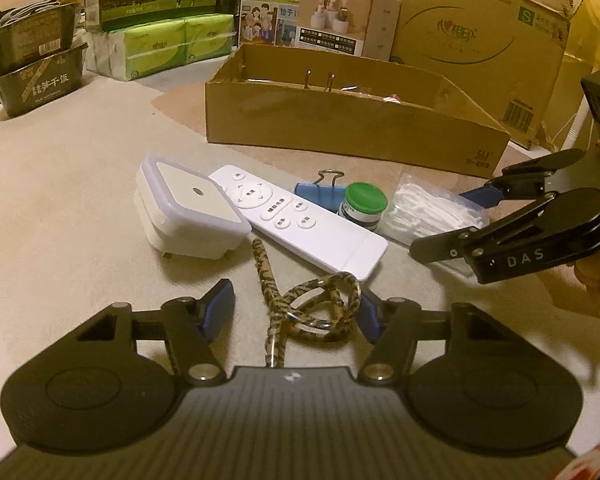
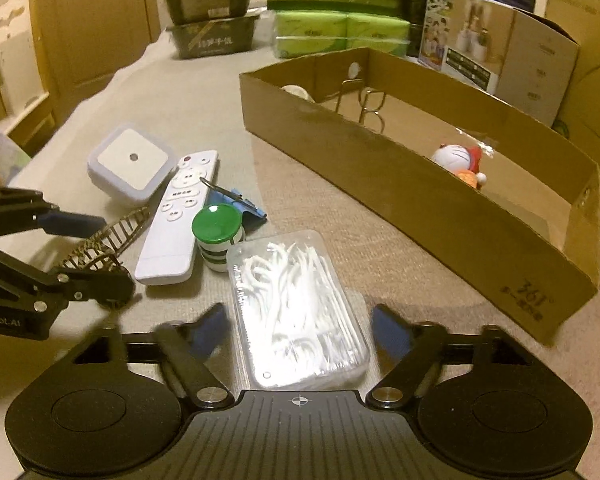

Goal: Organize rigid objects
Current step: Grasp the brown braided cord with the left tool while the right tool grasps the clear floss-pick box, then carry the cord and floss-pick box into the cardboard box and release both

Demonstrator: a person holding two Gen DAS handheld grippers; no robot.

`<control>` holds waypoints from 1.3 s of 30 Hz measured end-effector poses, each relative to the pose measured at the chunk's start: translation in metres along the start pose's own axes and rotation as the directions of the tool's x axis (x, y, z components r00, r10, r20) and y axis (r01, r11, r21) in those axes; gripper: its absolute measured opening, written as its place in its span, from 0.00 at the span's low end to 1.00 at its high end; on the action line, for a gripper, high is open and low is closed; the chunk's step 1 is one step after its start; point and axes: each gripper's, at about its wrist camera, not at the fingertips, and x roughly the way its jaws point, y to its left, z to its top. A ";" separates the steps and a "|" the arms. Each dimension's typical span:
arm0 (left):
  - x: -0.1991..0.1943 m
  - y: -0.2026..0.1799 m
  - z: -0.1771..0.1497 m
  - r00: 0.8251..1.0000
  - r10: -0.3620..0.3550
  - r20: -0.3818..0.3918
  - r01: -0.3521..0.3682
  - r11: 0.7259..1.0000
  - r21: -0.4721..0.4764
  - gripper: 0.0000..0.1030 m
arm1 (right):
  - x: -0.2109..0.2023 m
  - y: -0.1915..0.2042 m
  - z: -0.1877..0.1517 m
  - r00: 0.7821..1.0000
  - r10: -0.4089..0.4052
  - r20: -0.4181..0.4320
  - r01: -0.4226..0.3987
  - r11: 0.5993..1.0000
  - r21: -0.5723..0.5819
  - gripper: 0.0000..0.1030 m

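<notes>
Now, with your right gripper (image 2: 296, 332) jaws apart around the floss-pick case (image 2: 298, 308) near the tabletop's front edge, clamp its long sides squarely; left gripper (image 1: 296, 312) straddles the patterned cord (image 1: 312, 312), unclamped.

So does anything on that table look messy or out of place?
Mostly the patterned cord, lying in a loose tangle with one end under the white remote. The remote, blue binder clip and green-capped bottle are crowded together at odd angles. Nothing looks spilled or broken.
</notes>
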 end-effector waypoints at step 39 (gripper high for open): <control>-0.058 -0.011 -0.005 0.996 -0.076 0.038 0.073 0.994 0.079 0.37 | -0.092 0.062 -0.058 0.971 -0.238 0.035 0.199 0.874 0.443 0.55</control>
